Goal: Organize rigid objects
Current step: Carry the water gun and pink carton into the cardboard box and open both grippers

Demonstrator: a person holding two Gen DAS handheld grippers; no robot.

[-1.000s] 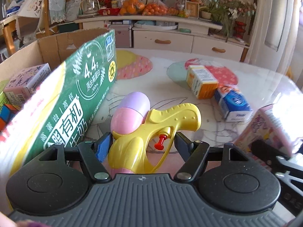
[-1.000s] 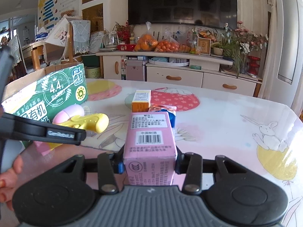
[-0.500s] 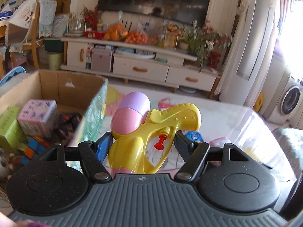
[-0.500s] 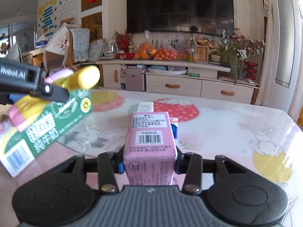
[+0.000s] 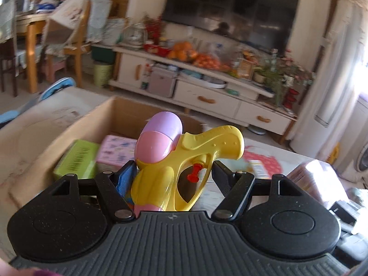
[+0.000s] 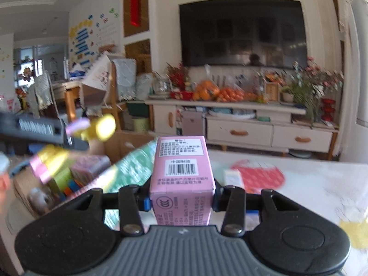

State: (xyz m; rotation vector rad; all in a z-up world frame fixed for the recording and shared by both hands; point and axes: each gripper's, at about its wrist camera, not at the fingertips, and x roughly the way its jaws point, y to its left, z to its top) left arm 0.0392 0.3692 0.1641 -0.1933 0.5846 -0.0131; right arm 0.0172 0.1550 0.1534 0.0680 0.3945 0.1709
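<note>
Water gun [image 5: 184,161] | your left hand-held gripper [image 5: 172,172] grips it | right [image 6: 181,197] squeezes pink carton [image 6: 181,172] | lower both gently into box [image 5: 76,135]

Pink carton [image 6: 182,179] between right jaws

Home living room: television [image 6: 242,32], fruit-laden sideboard [image 6: 241,124].
</note>
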